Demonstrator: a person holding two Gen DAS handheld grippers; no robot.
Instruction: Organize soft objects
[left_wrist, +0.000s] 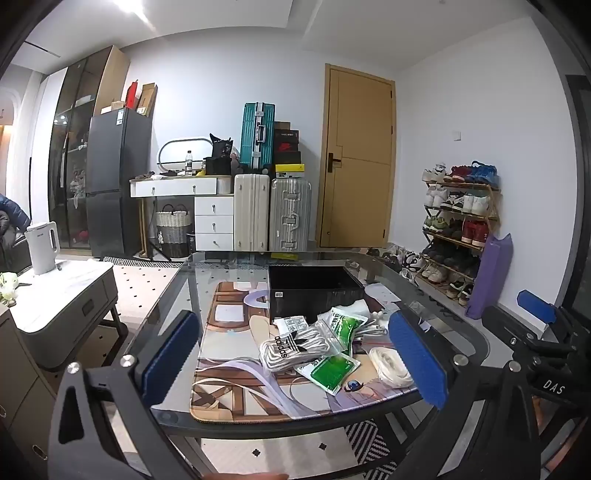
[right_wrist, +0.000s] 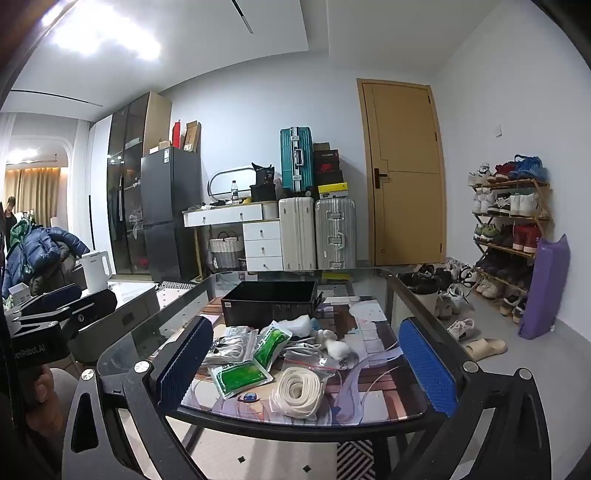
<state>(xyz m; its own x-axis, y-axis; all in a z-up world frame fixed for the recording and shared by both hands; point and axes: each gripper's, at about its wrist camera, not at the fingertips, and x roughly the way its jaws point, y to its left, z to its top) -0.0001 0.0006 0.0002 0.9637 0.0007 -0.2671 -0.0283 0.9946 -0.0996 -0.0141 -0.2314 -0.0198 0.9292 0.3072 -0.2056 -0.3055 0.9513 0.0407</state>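
Observation:
On a printed mat (left_wrist: 229, 332) on the glass table (left_wrist: 461, 332) lies a heap of soft items. It holds a bag of white laces (left_wrist: 291, 347) (right_wrist: 231, 345), two green gel packs (left_wrist: 330, 369) (right_wrist: 240, 378), a bagged white cord coil (left_wrist: 389, 363) (right_wrist: 299, 389) and a white cable (right_wrist: 306, 347). Behind the heap an open black box (left_wrist: 314, 291) (right_wrist: 269, 299) stands. My left gripper (left_wrist: 293, 316) hovers open before the table's near edge, holding nothing. Beside it, my right gripper (right_wrist: 306, 322) is open too, also short of the heap.
A low side table with a white kettle (left_wrist: 42, 247) stands to the left. On the right are a shoe rack (left_wrist: 461, 221), loose shoes on the floor (right_wrist: 461, 328) and a purple bag (right_wrist: 543, 291). Suitcases (left_wrist: 273, 214) and a door (left_wrist: 358, 158) line the far wall.

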